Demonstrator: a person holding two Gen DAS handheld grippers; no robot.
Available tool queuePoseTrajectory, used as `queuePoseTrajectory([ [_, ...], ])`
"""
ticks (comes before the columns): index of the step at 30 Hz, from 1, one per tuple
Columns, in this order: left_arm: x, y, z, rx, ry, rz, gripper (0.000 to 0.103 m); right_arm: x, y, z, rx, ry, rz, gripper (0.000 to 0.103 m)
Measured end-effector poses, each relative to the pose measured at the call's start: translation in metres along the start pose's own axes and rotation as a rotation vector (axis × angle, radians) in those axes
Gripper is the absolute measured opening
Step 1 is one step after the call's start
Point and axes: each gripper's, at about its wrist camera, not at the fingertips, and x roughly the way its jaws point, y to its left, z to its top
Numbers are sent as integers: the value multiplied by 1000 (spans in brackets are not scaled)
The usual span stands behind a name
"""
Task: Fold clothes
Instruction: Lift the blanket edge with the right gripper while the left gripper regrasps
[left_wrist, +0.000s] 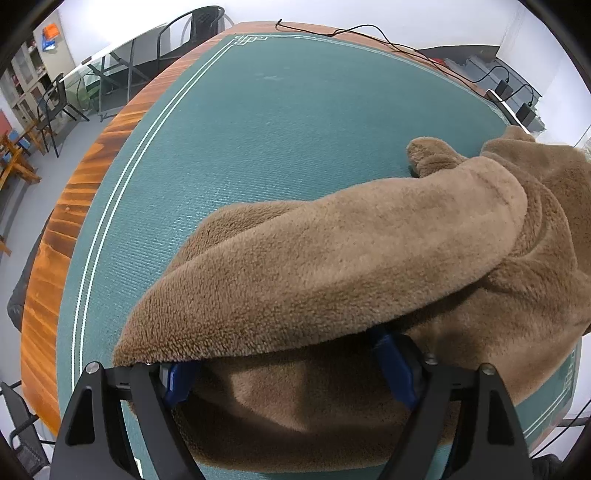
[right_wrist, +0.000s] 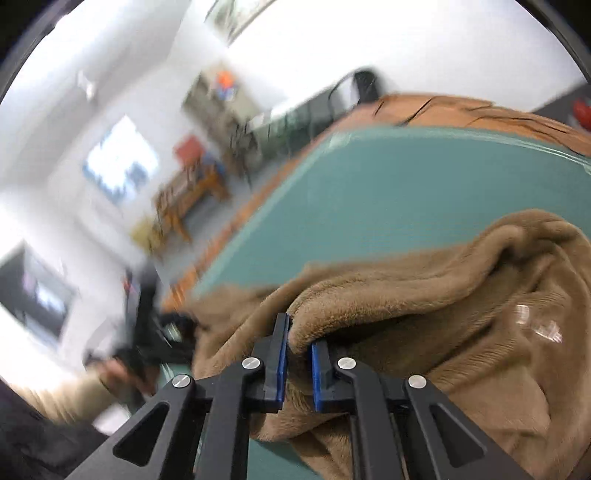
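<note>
The right gripper (right_wrist: 298, 345) is clamped on a fold of the brown fleece garment (left_wrist: 332, 258), which lies on the green mat (left_wrist: 258, 129) over the wooden table (left_wrist: 77, 192). The left gripper (left_wrist: 288, 369) stands wide, fleece draped over its blue-padded fingers (left_wrist: 393, 363). Only the right view shows the person's hand (right_wrist: 125, 376).

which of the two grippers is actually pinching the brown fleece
The right gripper: its blue fingers are closed on a fold of the brown fleece garment. The left gripper stands wide open, fleece draped over it.
</note>
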Motion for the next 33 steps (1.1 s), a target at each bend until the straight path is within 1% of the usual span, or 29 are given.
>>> queuePoseTrajectory([
  [3, -15, -5, 0, -43, -5, -19, 86, -27, 2, -1, 36, -84, 26, 11],
  [5, -27, -5, 0, -73, -32, -53, 86, -37, 4, -2, 40, -108, 22, 11],
  [7, -42, -10, -1, -72, -78, -86, 86, -37, 12, -6, 32, -116, 14, 11],
  [9, -64, -23, -1, -30, -143, -115, 86, -36, 15, -9, 28, -117, 4, 11],
  [12, -120, -76, -22, 67, -242, -175, 86, -37, 17, -11, 28, -120, 1, 11],
  [15, -154, -116, -28, 196, -343, -200, 86, -51, 18, -11, 8, -119, 0, 11],
  [17, -155, -135, -21, 290, -402, -195, 87, -54, 22, -10, -4, -120, 1, 11],
  [18, -155, -148, -22, 341, -428, -180, 88, -55, 24, -10, -9, -122, 3, 11],
  [21, -126, -159, -9, 442, -440, -117, 88, -58, 30, -8, -23, -131, 9, 11],
  [24, -113, -177, -5, 484, -441, -82, 88, -62, 34, -7, -32, -142, 19, 11],
  [26, -107, -181, 1, 495, -439, -70, 88, -65, 37, -6, -36, -151, 27, 11],
  [29, -99, -182, 10, 465, -392, -107, 87, -69, 41, -3, -41, -170, 41, 11],
  [30, -99, -179, 13, 440, -373, -120, 80, -69, 43, -2, -43, -175, 46, 11],
  [31, -100, -176, 17, 410, -354, -133, 59, -70, 45, -1, -47, -179, 47, 11],
  [32, -101, -173, 21, 380, -335, -147, 44, -70, 45, -1, -54, -177, 32, 12],
  [33, -102, -167, 27, 346, -321, -154, 23, -68, 45, -1, -63, -173, 13, 12],
])
